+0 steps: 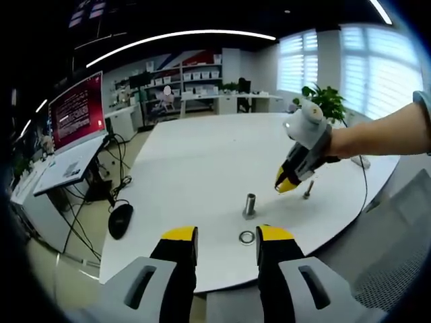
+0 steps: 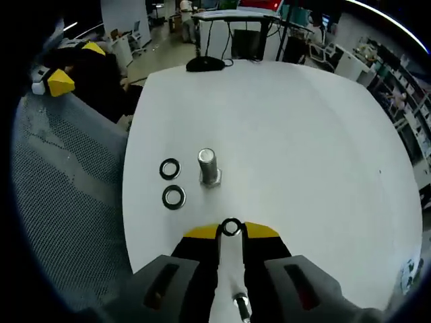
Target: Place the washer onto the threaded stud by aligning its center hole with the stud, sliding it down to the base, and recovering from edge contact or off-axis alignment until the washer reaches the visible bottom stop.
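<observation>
In the right gripper view, the right gripper (image 2: 231, 230) is seen with its yellow-tipped fingers (image 2: 199, 232) pressed together on a small washer (image 2: 231, 227), which is pinched at the very tips with its center hole facing the camera. Just ahead of those fingertips, the threaded stud (image 2: 208, 167) stands upright on the white table (image 2: 289, 134), resting on its hexagonal base. Two more washers lie flat on the table beside the stud, on the side toward the table's edge: a dark washer (image 2: 170, 168) farther from the fingertips and a lighter steel washer (image 2: 174, 197) nearer them, close to each other but apart, and neither touching the stud. A black computer mouse (image 2: 205, 64) lies at the far edge of the table, well beyond the stud. In the left gripper view, the left gripper (image 1: 227, 239) is seen at the table's near edge with its fingers (image 1: 179, 243) spread apart and nothing between them. A single washer (image 1: 246, 237) lies flat on the table in the gap between the fingertips, and the stud (image 1: 250, 205) stands just beyond it. Farther on, the right gripper (image 1: 288, 185) is held by a person's hand (image 1: 337, 141) above the table, its yellow tips pointing down toward the stud, and a bolt (image 1: 308, 189) is seen on the table just beside those tips.
</observation>
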